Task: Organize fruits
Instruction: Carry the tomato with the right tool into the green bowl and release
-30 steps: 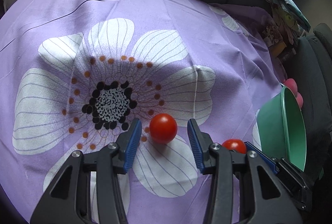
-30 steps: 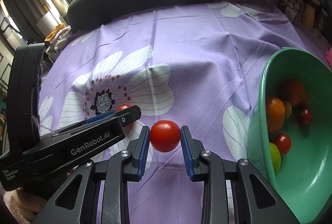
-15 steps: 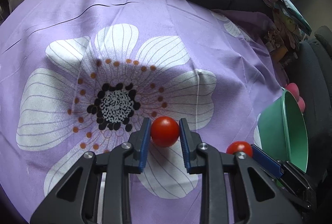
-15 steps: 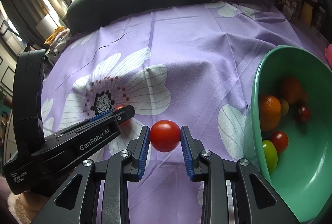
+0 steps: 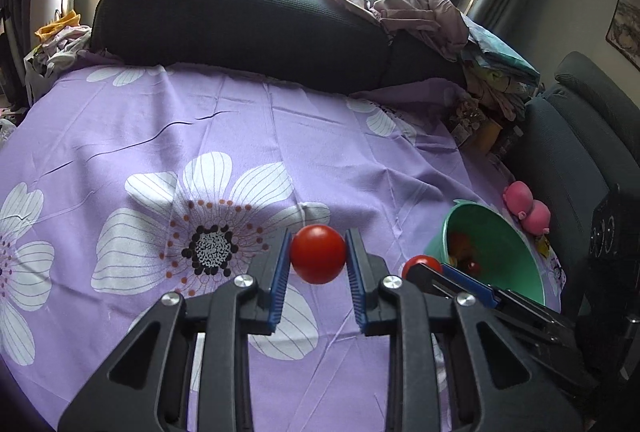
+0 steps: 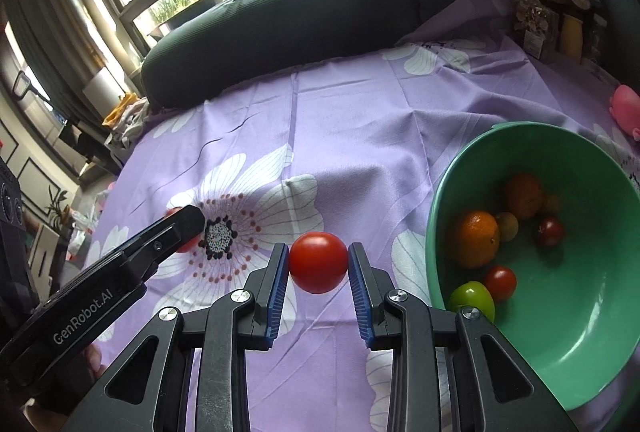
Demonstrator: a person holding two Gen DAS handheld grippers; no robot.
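My left gripper (image 5: pixel 318 256) is shut on a red tomato (image 5: pixel 317 254) and holds it above the purple flowered cloth (image 5: pixel 200 136). My right gripper (image 6: pixel 318 264) is shut on a second red tomato (image 6: pixel 318 263), lifted just left of the green bowl (image 6: pixel 592 312). The bowl holds two oranges (image 6: pixel 474 238), a green fruit (image 6: pixel 472 298), red tomatoes (image 6: pixel 500 282) and other small fruits. In the left wrist view the right gripper's tomato (image 5: pixel 422 264) and the bowl (image 5: pixel 508 256) lie to the right. In the right wrist view the left gripper's body (image 6: pixel 120 272) lies at left.
A dark long cushion (image 5: pixel 240 28) lies along the cloth's far edge, with piled clothes (image 5: pixel 420 12) behind. Pink toy pigs (image 5: pixel 526 206) sit beyond the bowl. Small packets and a yellow jar (image 6: pixel 570 34) stand at the far right. A dark chair (image 5: pixel 580 136) is on the right.
My left gripper closed on its tomato and lifted it off the cloth, tilting up so the windows show. My right gripper rose with its tomato and kept its hold.
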